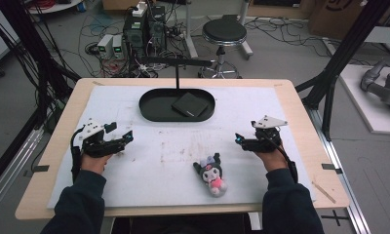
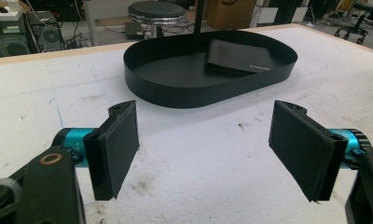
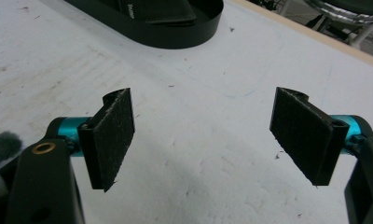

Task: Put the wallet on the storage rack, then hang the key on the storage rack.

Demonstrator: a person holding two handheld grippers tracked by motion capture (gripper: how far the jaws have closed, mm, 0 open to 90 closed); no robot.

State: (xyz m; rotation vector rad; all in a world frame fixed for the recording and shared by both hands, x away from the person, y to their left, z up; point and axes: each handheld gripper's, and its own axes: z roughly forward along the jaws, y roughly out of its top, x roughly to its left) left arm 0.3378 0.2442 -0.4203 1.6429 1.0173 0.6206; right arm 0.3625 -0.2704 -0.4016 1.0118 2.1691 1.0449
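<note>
1. Left gripper (image 1: 126, 138): a hand holds it low over the left side of the white mat (image 1: 149, 170), pointing toward the middle. In the left gripper view its jaws are spread wide with bare mat between the pads (image 2: 119, 144). It holds nothing, and seems parked there to stay out of the way.

2. Tray (image 1: 151, 109): a shallow black oval dish sits at the far middle of the mat, under a black stand (image 1: 177, 68) whose post rises behind it. Its low wall would keep things from sliding off.

3. Wallet (image 1: 189, 105): a flat black folded wallet lies inside the tray, toward its right end, apart from both grippers. It looks already put away.

4. Plush toy (image 1: 211, 173): a small soft doll with dark ears, a pale face and a pink body lies on its back on the mat near the front edge, right of centre. It lies well apart from the tray, between the two hands but nearer the right one. It seems the next thing to be picked up.

5. Right gripper (image 1: 239, 140): held over the right side of the mat, pointing left, a little beyond and to the right of the toy. In the right gripper view its jaws are spread wide and empty, with a grey tuft of the toy (image 3: 2, 144) at the left edge. The wide gap suits a soft, bulky toy.
</note>
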